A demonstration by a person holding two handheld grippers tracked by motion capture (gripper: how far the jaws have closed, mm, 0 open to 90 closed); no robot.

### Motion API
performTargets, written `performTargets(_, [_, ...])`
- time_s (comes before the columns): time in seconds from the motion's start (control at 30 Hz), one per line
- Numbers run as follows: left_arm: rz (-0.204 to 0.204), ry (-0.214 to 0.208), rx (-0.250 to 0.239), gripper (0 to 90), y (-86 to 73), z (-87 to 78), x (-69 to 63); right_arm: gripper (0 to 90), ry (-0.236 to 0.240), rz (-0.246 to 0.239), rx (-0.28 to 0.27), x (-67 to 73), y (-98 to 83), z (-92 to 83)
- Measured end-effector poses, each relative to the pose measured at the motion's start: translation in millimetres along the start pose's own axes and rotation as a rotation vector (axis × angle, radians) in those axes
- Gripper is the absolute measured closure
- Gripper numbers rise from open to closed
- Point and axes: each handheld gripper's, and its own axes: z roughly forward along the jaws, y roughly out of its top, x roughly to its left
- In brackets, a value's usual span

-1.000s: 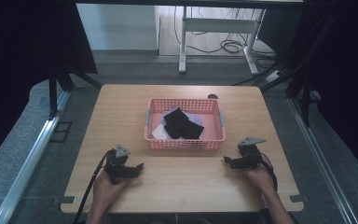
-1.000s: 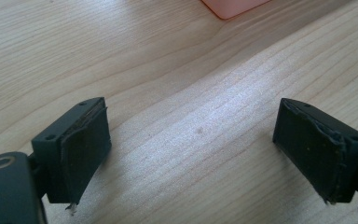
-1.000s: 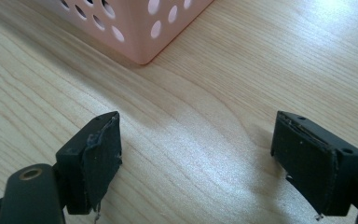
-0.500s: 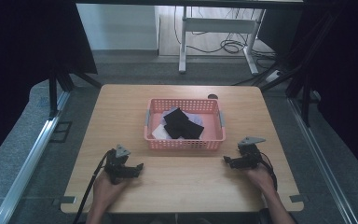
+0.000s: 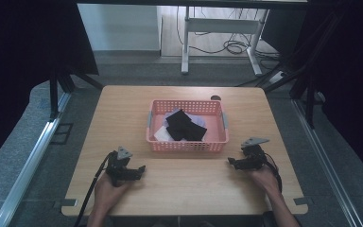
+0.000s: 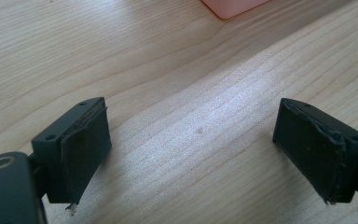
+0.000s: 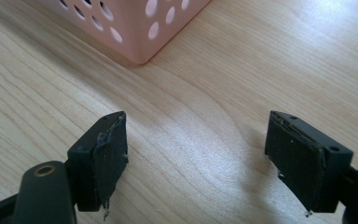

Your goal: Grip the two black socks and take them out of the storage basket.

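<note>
Change since a second ago: none; your grippers rest where they were, so no step has begun.

Landmark: one pink perforated plastic basket [image 5: 187, 142], mid-table.
- Wooden table [image 5: 123, 109]: one.
- Black cloth pieces [image 5: 184, 126]: a pile inside the basket, at least two, exact count unclear; pale fabric [image 5: 162, 134] beneath.
- Left gripper [image 5: 141, 168]: one, in front of the basket's left corner, jaws spread wide, empty.
- Right gripper [image 5: 230, 162]: one, in front of its right corner, jaws spread wide, empty.
</note>
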Motion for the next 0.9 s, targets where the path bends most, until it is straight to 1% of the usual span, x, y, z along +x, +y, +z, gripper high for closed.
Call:
performTargets(0.2, [0.000,0.000,0.000,10.6,0.0,0.0,0.0,22.1,0.008,0.005,0.006,-0.6,3.8,-5.1])
performTargets(0.27, [0.001,0.000,0.000,10.6,0.0,0.0,0.0,22.7,0.024,0.006,0.011,-0.6,5.6,-6.8])
performTargets(0.37, [0.001,0.000,0.001,10.6,0.0,-0.1,0.0,23.5,0.029,0.006,0.013,-1.5,7.5,-8.4])
performTargets(0.47, [0.002,0.000,0.001,10.6,0.0,-0.1,0.0,23.9,0.052,0.010,0.003,-2.8,12.5,-13.8])
performTargets(0.53, [0.001,0.000,0.001,10.6,0.0,-0.1,0.1,23.9,0.059,0.006,0.000,-2.5,14.3,-15.5])
performTargets(0.57, [0.002,0.001,0.002,10.6,0.0,-0.2,0.0,24.6,0.061,-0.011,0.004,-1.6,18.7,-19.9])
performTargets(0.7, [0.002,0.000,0.002,10.6,0.0,-0.2,0.0,25.6,0.064,-0.030,0.011,-0.3,24.6,-25.3])
performTargets(0.73, [0.002,0.000,0.002,10.6,0.0,-0.2,0.1,26.2,0.068,-0.040,0.012,-0.2,29.2,-29.9])
performTargets(0.9, [0.002,0.000,0.002,10.6,0.0,-0.2,0.1,26.8,0.083,-0.046,0.012,-2.3,39.1,-39.2])
